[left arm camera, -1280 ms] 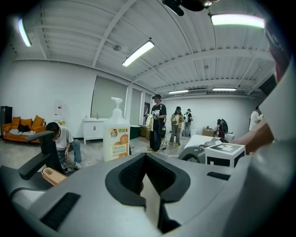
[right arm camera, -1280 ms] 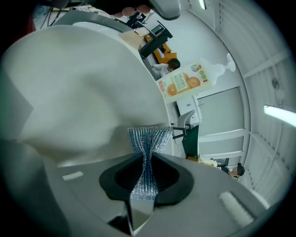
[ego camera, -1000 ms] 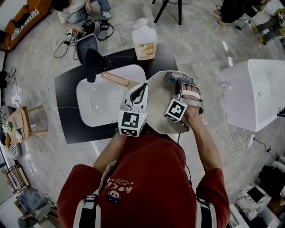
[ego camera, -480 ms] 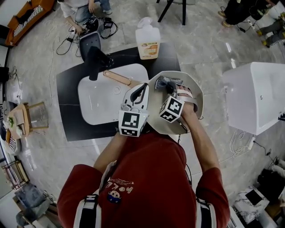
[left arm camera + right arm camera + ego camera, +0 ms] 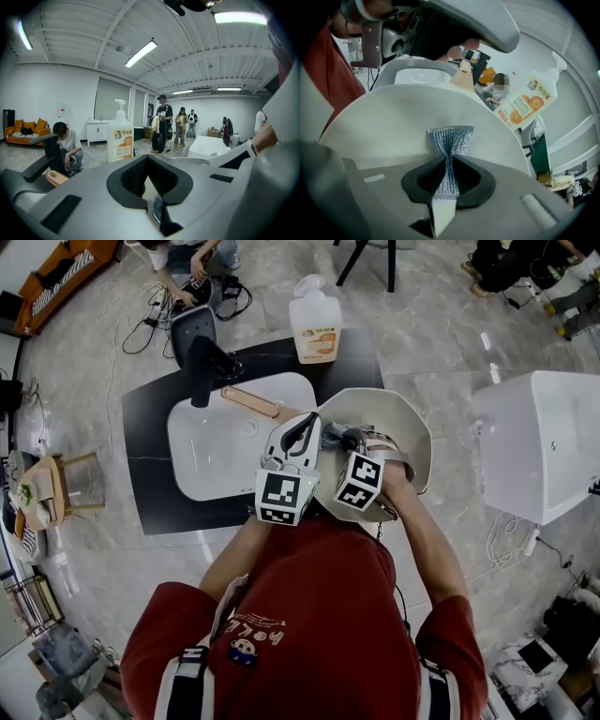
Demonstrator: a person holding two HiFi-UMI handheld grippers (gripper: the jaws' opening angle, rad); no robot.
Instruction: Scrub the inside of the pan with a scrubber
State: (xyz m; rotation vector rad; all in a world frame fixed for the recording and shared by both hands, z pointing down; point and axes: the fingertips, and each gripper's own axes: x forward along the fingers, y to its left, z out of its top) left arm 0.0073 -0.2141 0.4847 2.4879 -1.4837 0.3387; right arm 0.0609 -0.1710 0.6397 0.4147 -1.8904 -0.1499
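Step in hand, scrubbing: your right claw [image 5: 449, 164] is clamped on the scrubber [image 5: 451, 137], which lies against the inside of the pan [image 5: 389, 126]. Your left claw [image 5: 147, 161] is closed on the pan's rim, beside the sink [image 5: 216, 451]. The next move likely calls for an even-pressure sweep. The head view places the pan; only the right gripper view shows the pinched mesh.

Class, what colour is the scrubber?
The scrubber is glittery silver, best seen in the right gripper view.
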